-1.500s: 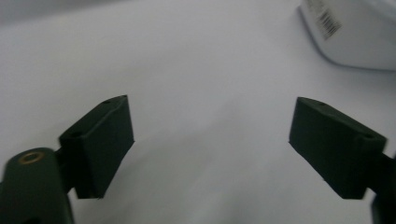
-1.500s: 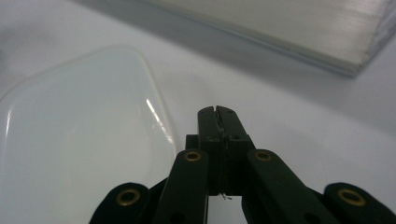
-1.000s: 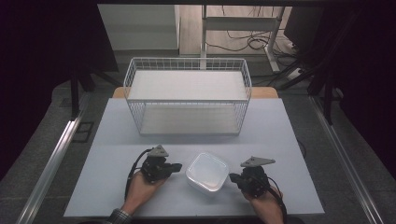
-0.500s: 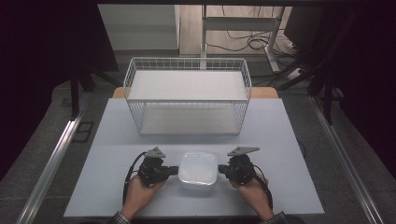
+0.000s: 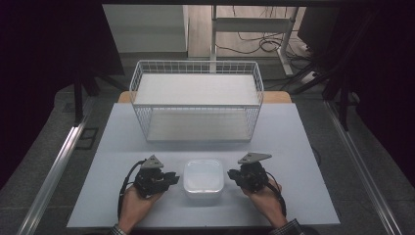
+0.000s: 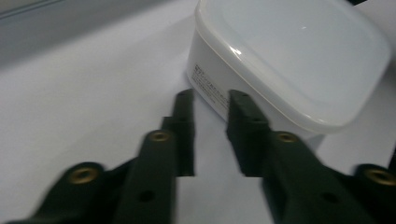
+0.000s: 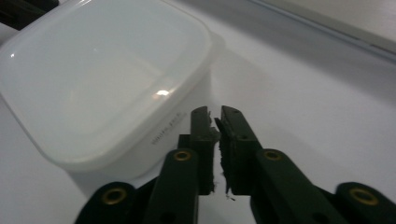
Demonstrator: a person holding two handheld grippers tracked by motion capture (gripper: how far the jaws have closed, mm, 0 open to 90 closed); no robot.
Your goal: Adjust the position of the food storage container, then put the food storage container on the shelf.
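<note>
Both tongs have closed in on the white lidded box (image 5: 203,179), which now sits square between them. Left gripper (image 6: 211,100) has just been opening, nothing between its jaws; right gripper (image 7: 214,116) barely parted, empty. Looks like a two-sided squeeze toward the wire basket (image 5: 195,66).

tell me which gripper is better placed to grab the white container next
Left, probably. The left gripper has just been opening, its jaws parted at the container wall; the right gripper is nearly shut.

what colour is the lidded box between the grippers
Translucent white, lid included; the box shows best in the left gripper view.
</note>
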